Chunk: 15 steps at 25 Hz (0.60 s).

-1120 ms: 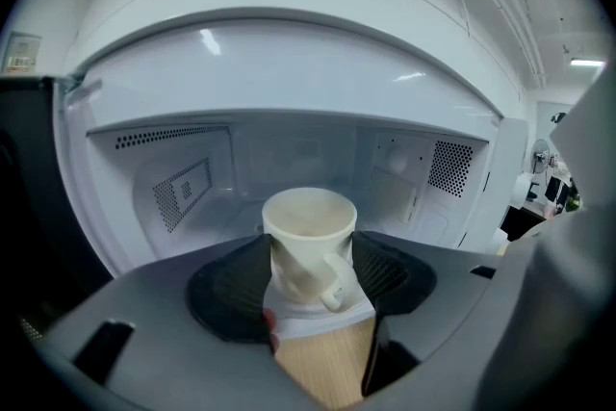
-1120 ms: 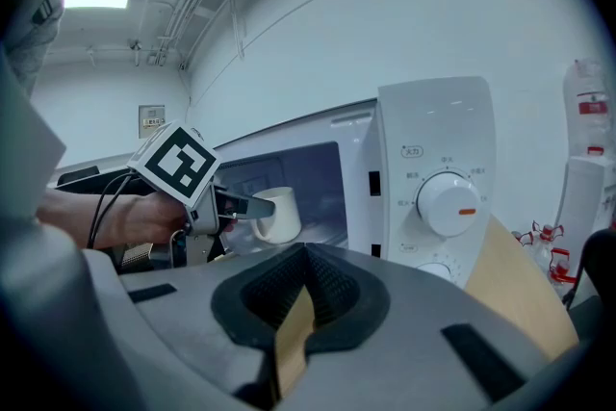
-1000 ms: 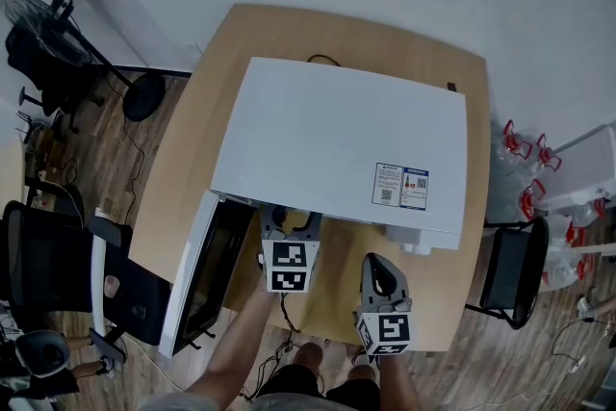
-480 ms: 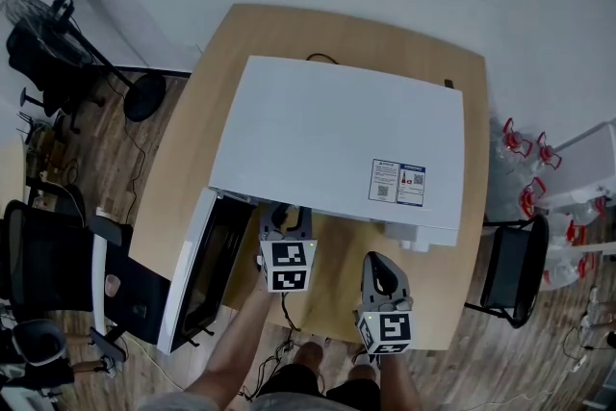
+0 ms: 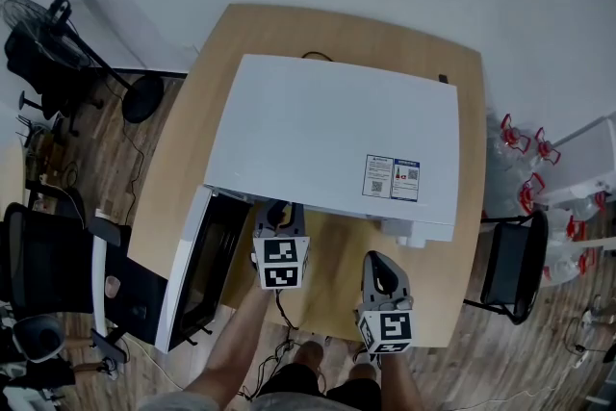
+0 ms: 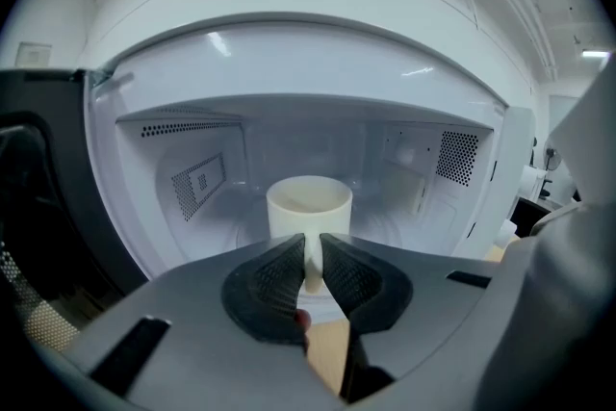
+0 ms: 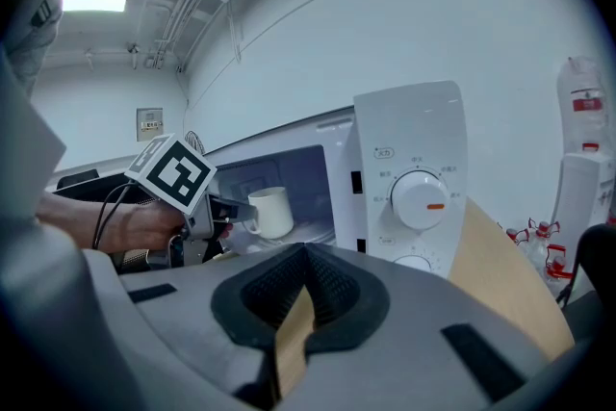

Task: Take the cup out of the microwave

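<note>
A cream cup [image 6: 308,205] stands on the turntable inside the open white microwave [image 5: 327,140], with its handle facing the opening. My left gripper [image 6: 313,260] reaches into the cavity. Its jaws have just been closing and their dark pads now press on the cup's handle. The right gripper view shows that same cup [image 7: 272,210] with the left gripper [image 7: 229,207] at its handle. My right gripper [image 7: 306,255] hovers over the table in front of the control panel, shut, with nothing held. In the head view the microwave's top hides the cup.
The microwave door [image 5: 197,269] hangs open to the left. A dial [image 7: 421,200] sits on the control panel at the right. The wooden table [image 5: 337,289] carries the microwave. Black chairs [image 5: 58,269] stand to the left, another chair [image 5: 510,274] to the right.
The left gripper's jaws have drawn together at the microwave's opening. The right gripper has stayed where it was.
</note>
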Available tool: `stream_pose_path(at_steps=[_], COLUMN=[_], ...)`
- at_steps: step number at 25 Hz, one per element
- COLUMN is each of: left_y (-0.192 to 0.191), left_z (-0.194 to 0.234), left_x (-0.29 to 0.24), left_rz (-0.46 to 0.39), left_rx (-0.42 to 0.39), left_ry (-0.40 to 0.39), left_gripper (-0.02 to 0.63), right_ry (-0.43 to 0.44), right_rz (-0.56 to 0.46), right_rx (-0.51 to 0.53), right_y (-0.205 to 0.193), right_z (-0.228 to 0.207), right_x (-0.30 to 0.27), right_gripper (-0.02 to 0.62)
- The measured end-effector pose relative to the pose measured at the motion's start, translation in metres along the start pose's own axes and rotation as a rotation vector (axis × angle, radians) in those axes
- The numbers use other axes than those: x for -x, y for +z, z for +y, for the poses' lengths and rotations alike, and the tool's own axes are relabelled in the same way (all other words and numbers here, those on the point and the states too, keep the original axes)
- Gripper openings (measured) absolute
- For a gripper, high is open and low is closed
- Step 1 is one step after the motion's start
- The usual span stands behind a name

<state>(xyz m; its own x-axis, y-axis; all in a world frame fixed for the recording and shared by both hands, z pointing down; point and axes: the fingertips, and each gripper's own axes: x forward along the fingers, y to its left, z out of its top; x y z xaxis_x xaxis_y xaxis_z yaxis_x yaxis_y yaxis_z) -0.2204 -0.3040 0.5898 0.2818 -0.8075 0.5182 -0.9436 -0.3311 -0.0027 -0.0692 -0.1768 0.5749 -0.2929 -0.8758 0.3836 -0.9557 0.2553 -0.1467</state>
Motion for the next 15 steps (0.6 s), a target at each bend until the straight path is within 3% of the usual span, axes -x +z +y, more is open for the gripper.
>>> stream_pose_path(at_steps=[15], left_y=[0.006], left_z=[-0.006], left_x=[0.012], left_rz=[-0.054], left_rx=[-0.005], left_ry=[-0.011], left_gripper=[0.063], right_ry=[-0.014], right_rz=[-0.013], right_rx=[0.0], right_y=[0.002], right_z=[-0.007], right_x=[0.016], right_gripper=[0.017])
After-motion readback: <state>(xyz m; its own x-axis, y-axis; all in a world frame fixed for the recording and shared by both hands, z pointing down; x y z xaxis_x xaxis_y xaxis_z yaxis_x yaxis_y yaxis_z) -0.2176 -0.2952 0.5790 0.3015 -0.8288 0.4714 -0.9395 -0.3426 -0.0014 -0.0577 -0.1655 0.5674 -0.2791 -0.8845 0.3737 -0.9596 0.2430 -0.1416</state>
